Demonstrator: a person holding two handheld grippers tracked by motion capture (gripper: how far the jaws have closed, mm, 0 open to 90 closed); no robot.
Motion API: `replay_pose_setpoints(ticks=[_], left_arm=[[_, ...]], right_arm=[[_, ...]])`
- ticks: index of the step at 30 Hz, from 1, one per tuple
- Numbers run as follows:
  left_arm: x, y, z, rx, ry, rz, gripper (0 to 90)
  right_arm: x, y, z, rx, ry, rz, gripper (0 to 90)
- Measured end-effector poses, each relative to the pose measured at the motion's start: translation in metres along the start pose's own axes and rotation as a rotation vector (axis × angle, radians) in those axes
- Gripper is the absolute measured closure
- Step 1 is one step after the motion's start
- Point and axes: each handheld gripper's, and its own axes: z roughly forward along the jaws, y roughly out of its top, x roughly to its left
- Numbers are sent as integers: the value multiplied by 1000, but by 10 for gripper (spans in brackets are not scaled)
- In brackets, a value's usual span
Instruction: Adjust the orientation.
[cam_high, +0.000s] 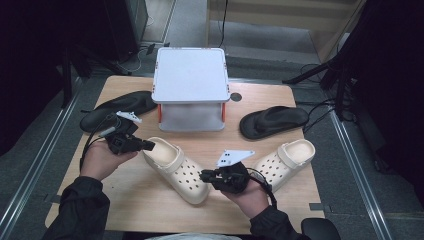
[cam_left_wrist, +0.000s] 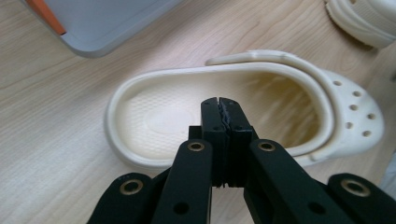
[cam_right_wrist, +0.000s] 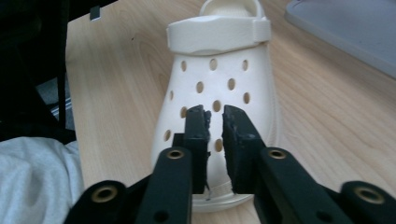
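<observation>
**A:** What are your hands doing right now?

**B:** My left gripper has its jaws pressed flat together with nothing between them. It hangs over the heel opening of the near cream clog, above the insole. My right gripper is nearly closed, a thin slit left between the jaws, and nothing is in it either. It sits over the toe of that same clog, above the holes; whether the pads touch the shoe I cannot tell.

**A:** Where is that clog?

**B:** Near the middle of the counter, towards the near edge, lying at a slant: heel towards the left side, toe towards me. It is between my two grippers.

**A:** And beyond it?

**B:** The second cream clog lies by the right edge, just beyond my right hand. Farther back, a black sandal lies towards the far right corner and another black sandal towards the far left corner. Between them, at the far edge, stands a grey two-level rack with orange posts.
</observation>
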Motion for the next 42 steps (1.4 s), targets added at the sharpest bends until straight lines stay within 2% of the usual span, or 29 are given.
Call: replay_pose_setpoints(ticks=[4, 6, 9, 12, 16, 18, 19, 22, 29, 33, 42], left_arm=[[11, 3, 9, 13, -9, 34, 900], [15, 5, 16, 14, -27, 45, 900], [21, 5, 28, 29, -43, 88, 900], [26, 5, 39, 48, -65, 95, 900], [28, 3, 45, 66, -75, 113, 900], [28, 1, 49, 98, -72, 125, 900], [27, 1, 51, 114, -55, 134, 900], [25, 0, 56, 139, -51, 146, 900], [26, -5, 57, 107, -67, 121, 900], [25, -7, 55, 104, -55, 131, 900], [21, -17, 50, 98, -58, 104, 899]], right_arm=[[9, -4, 5, 10, 16, 6, 900], [14, -5, 7, 14, 22, 17, 900], [25, -8, 15, 15, 33, 22, 900], [36, -12, 25, 31, 31, 14, 900], [45, -18, 37, 55, 37, 23, 900], [47, -20, 42, 68, 36, 27, 900], [48, -22, 45, 76, 37, 25, 900], [46, -23, 49, 86, 49, 29, 900], [43, -23, 47, 91, 48, 31, 900], [40, -23, 46, 94, 45, 27, 900], [22, -21, 39, 102, 9, 57, 900]])
